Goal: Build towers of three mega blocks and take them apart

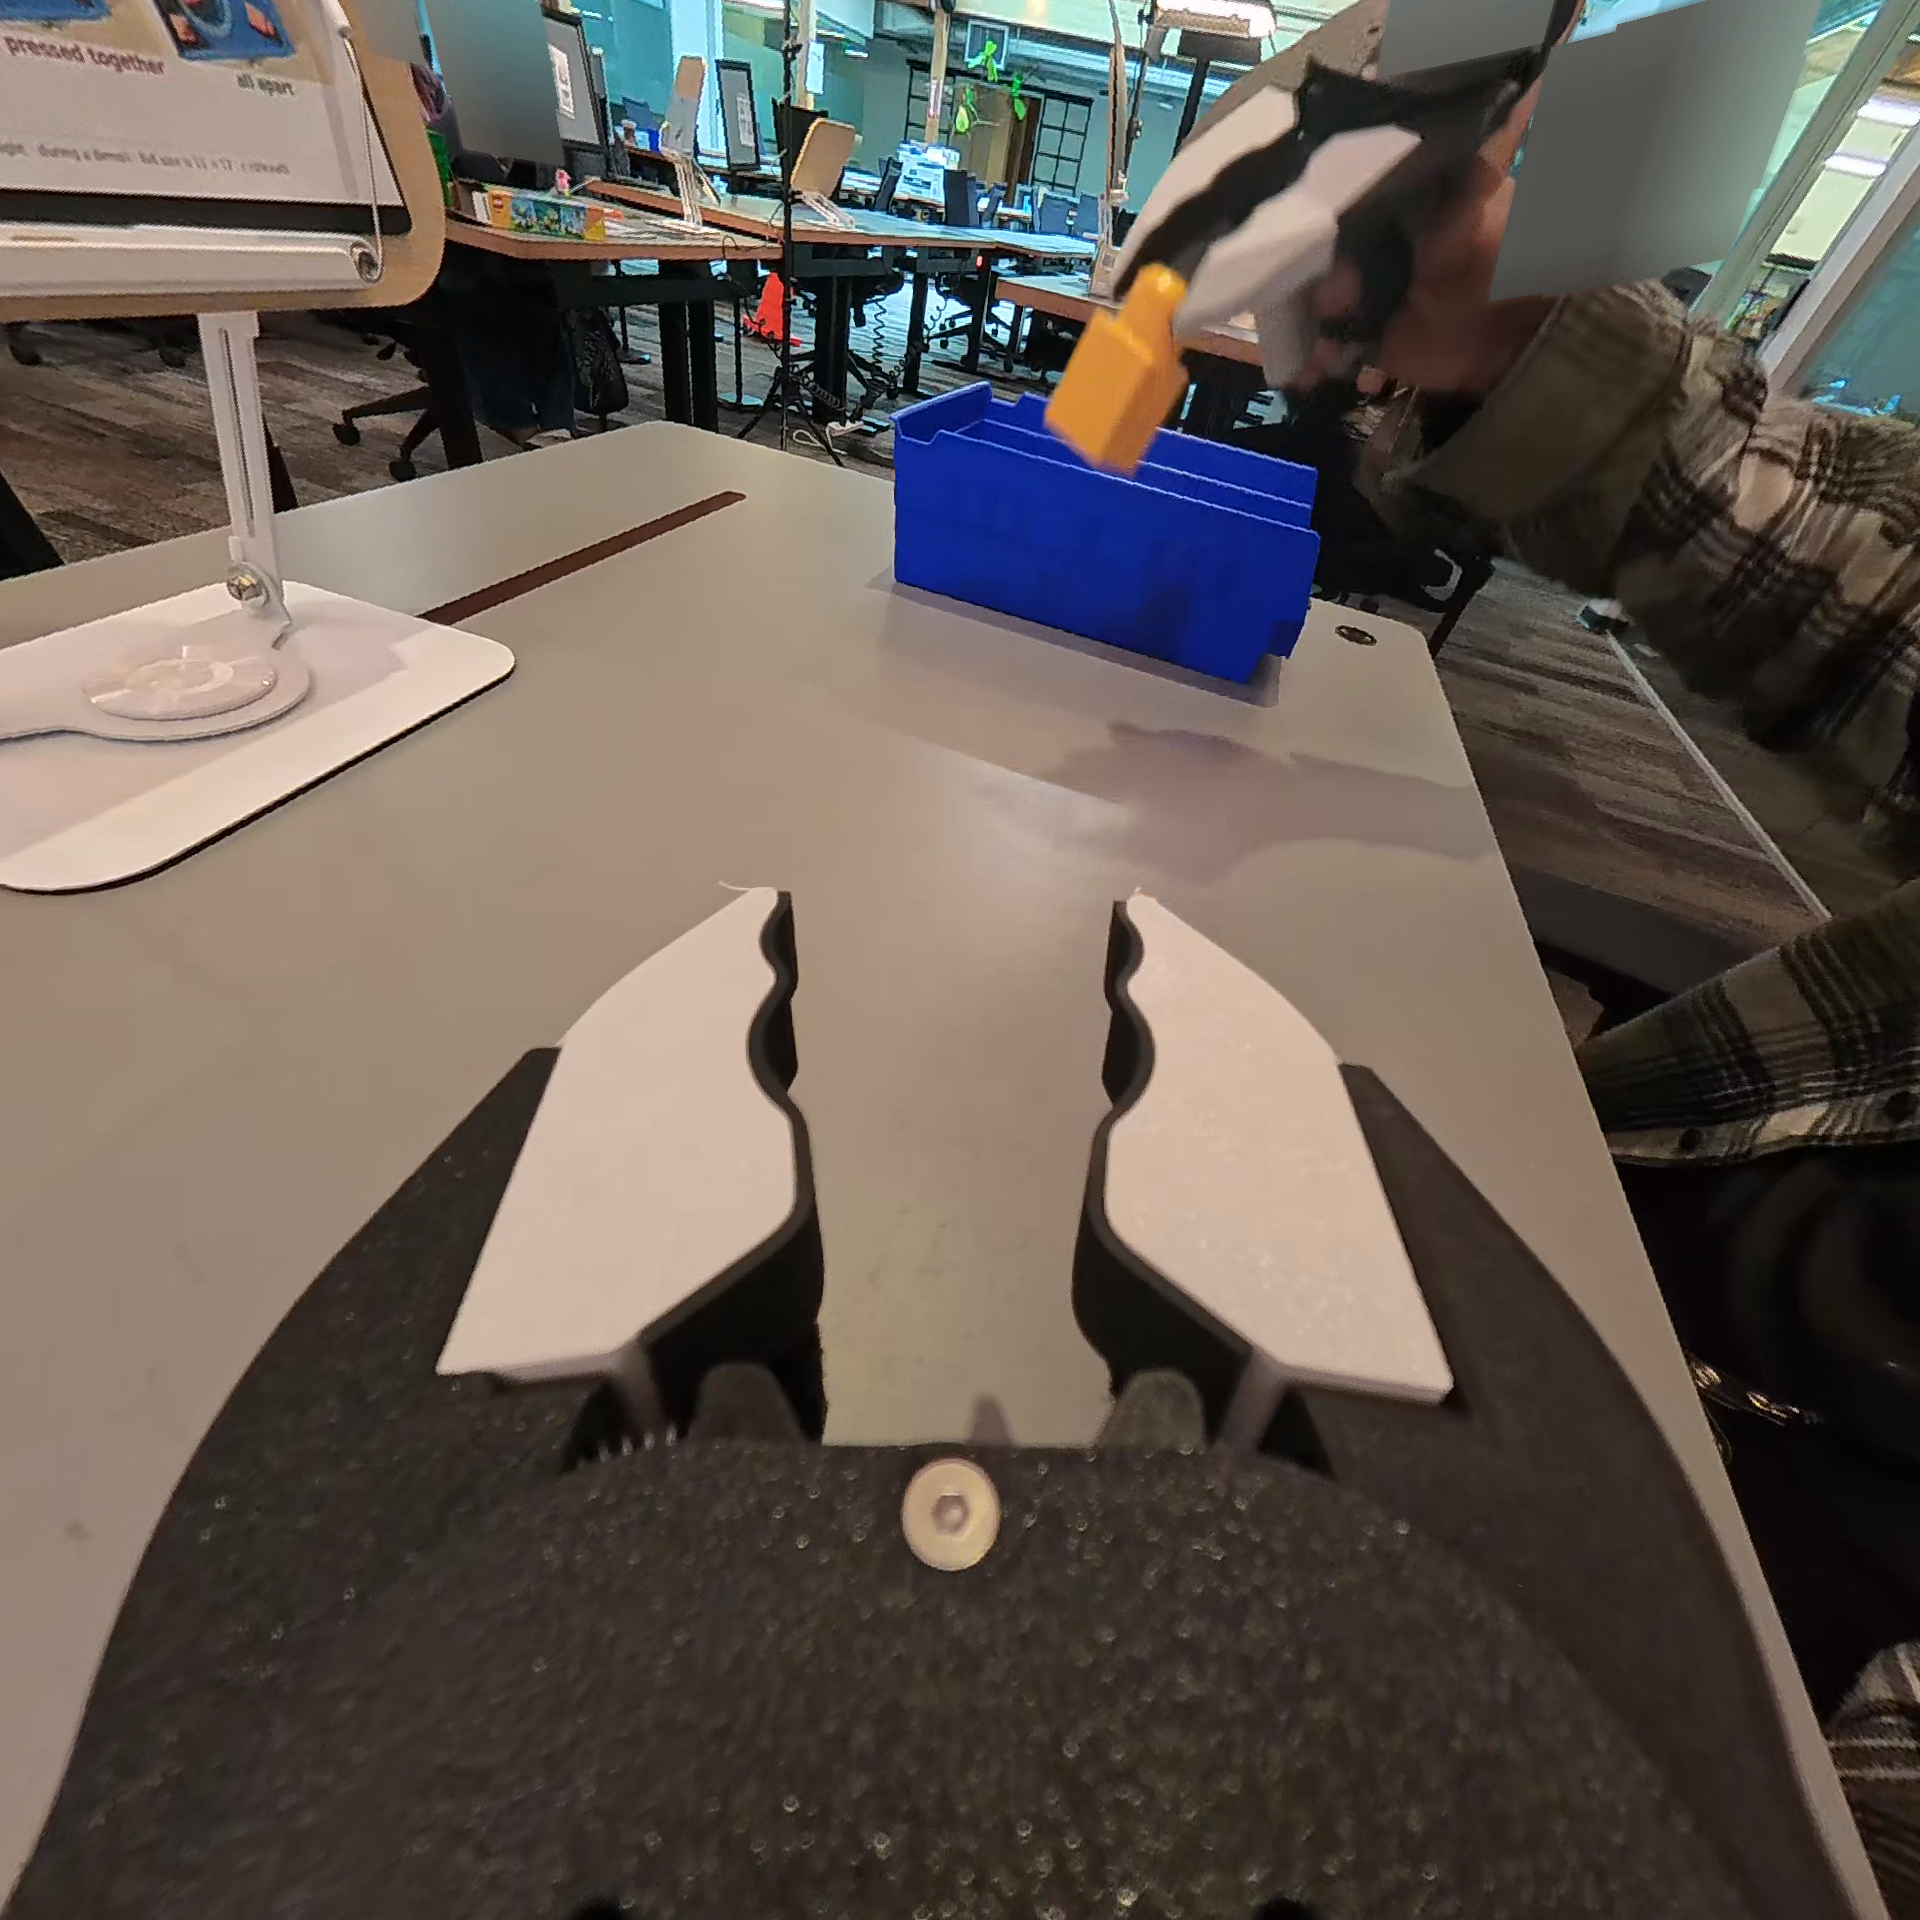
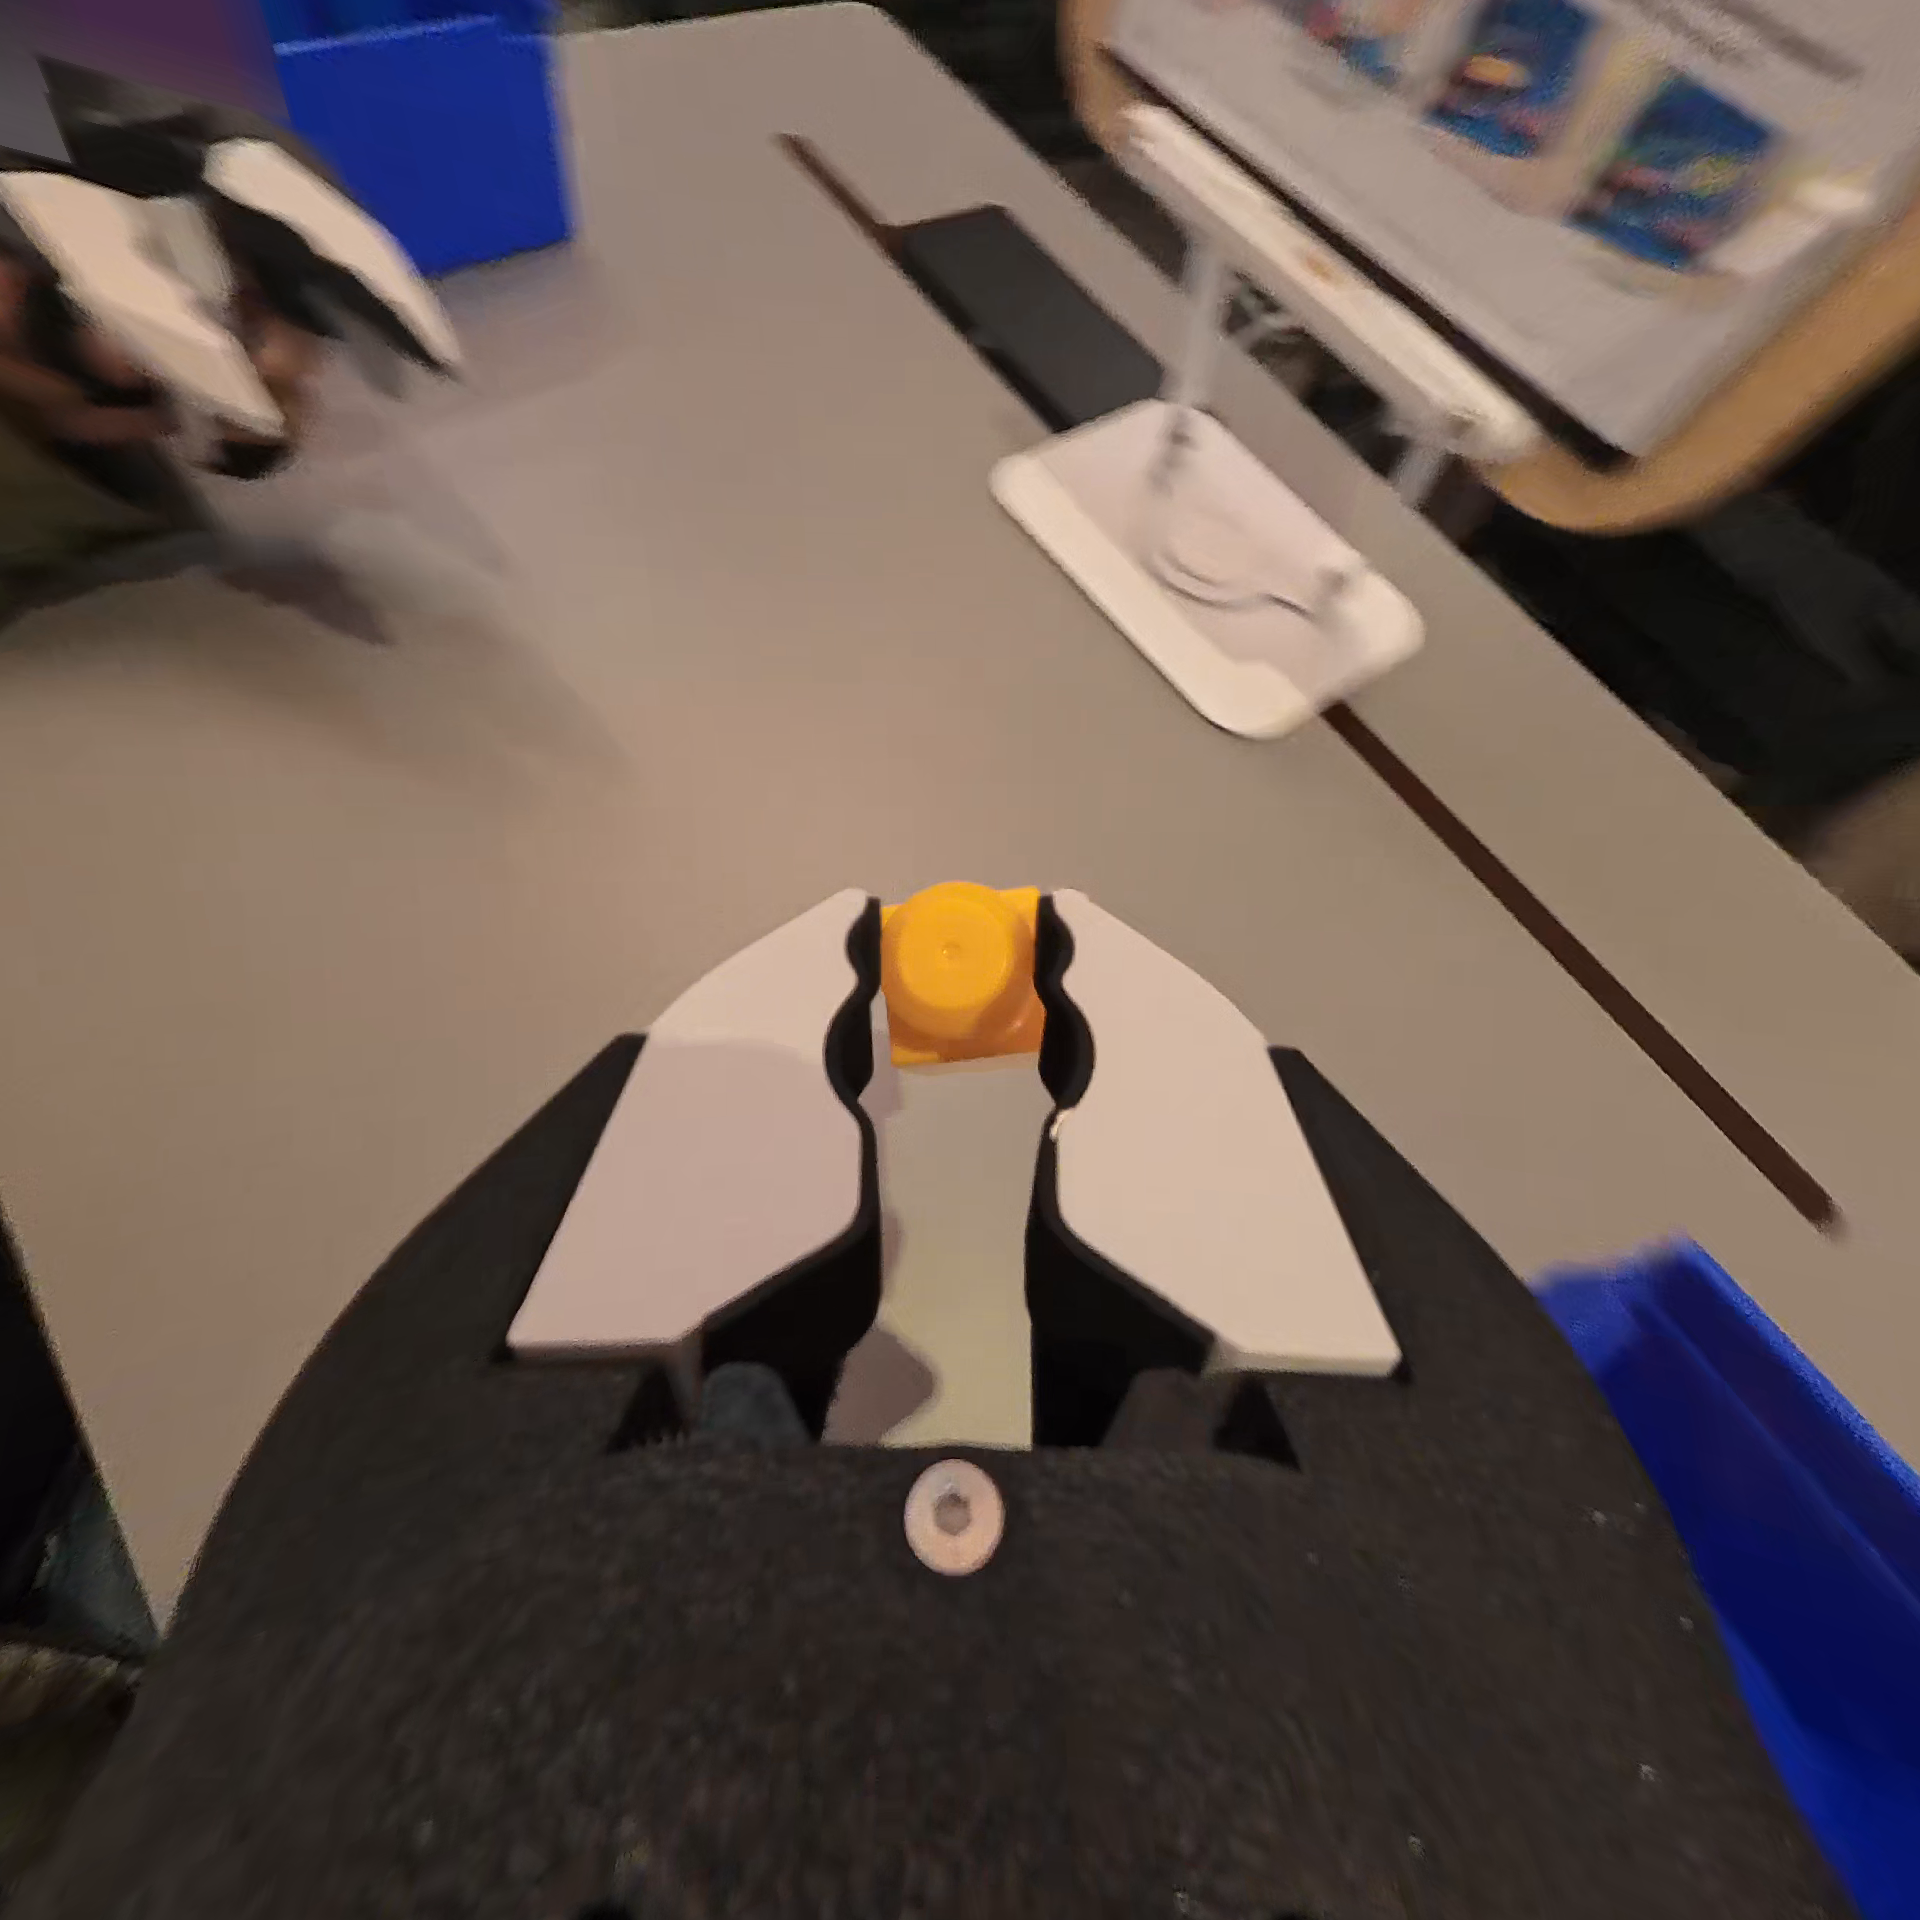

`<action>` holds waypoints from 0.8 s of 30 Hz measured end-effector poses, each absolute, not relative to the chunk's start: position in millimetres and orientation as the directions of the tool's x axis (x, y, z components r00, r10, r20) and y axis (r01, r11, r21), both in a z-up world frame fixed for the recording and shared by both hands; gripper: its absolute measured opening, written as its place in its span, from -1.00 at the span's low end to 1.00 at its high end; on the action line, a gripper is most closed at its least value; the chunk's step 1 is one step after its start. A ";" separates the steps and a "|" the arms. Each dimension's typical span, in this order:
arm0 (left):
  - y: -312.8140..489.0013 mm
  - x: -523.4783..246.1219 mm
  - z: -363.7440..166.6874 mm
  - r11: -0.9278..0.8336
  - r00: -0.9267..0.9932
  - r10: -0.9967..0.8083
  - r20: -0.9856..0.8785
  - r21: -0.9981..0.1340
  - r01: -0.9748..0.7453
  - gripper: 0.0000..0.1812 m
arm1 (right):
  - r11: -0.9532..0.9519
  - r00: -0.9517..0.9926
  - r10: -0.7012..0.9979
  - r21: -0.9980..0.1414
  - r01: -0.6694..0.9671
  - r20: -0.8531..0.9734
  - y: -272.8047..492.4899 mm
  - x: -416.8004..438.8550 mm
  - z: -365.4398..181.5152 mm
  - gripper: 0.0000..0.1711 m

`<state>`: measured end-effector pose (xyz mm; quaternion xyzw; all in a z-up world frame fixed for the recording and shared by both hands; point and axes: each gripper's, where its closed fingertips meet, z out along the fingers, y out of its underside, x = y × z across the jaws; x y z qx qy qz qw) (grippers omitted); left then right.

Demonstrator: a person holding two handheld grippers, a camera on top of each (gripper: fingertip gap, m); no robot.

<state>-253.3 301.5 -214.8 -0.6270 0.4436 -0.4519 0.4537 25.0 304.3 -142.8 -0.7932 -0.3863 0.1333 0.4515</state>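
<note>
My right gripper (image 2: 958, 909) is shut on a small orange mega block (image 2: 958, 977), its single stud facing the camera, held in the air above the grey table (image 2: 623, 831). In the left wrist view the same right gripper (image 1: 1169, 275) holds the orange block (image 1: 1117, 379) above the blue bin (image 1: 1101, 561). My left gripper (image 1: 951, 899) is open and empty, low over the table (image 1: 727, 748). It shows blurred at the upper left of the right wrist view (image 2: 343, 312). No other blocks are visible.
A white stand base (image 1: 208, 707) carrying an instruction board (image 1: 187, 125) stands on the table's left side. A dark slot (image 1: 592, 556) runs across the table. A second blue bin (image 2: 426, 135) shows far off. A plaid sleeve (image 1: 1714, 540) reaches in from the right. Across from one pair of fingers to the other is roughly 30 cm.
</note>
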 end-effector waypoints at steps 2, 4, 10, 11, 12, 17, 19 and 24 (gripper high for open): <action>300.9 -253.1 -214.5 -0.192 0.197 -0.967 0.161 -0.970 -0.148 -0.38 | -0.355 0.761 0.635 -0.824 0.442 0.134 304.2 77.6 -134.9 -0.67; 300.3 -252.6 -214.5 -0.191 0.195 -0.968 0.160 -0.970 -0.150 -0.38 | -0.406 0.838 0.537 -0.840 0.359 0.099 301.1 125.5 -130.6 -0.68; 300.0 -251.3 -216.8 -0.195 0.193 -0.968 0.163 -0.968 -0.160 -0.38 | -0.552 0.961 0.276 -0.816 0.171 0.014 283.9 237.0 -159.3 -0.68; 300.2 -251.3 -216.7 -0.195 0.193 -0.967 0.164 -0.968 -0.159 -0.38 | -0.574 0.969 0.248 -0.805 0.150 0.004 280.8 248.4 -168.2 -0.68; 300.5 -251.2 -216.6 -0.196 0.194 -0.967 0.164 -0.968 -0.158 -0.38 | -0.594 0.973 0.229 -0.793 0.134 -0.007 278.0 257.4 -178.1 -0.68; 300.8 -250.6 -218.6 -0.199 0.195 -0.967 0.166 -0.966 -0.166 -0.38 | -0.702 0.987 0.159 -0.702 0.122 0.012 268.0 284.0 -219.9 -0.67; 300.8 -250.2 -220.0 -0.202 0.194 -0.966 0.168 -0.964 -0.171 -0.38 | -0.723 0.989 0.146 -0.680 0.122 0.022 267.1 289.5 -229.0 -0.67; 300.7 -249.4 -221.5 -0.204 0.193 -0.966 0.169 -0.963 -0.178 -0.38 | -0.720 0.992 0.126 -0.686 0.108 0.023 271.3 294.4 -235.0 -0.42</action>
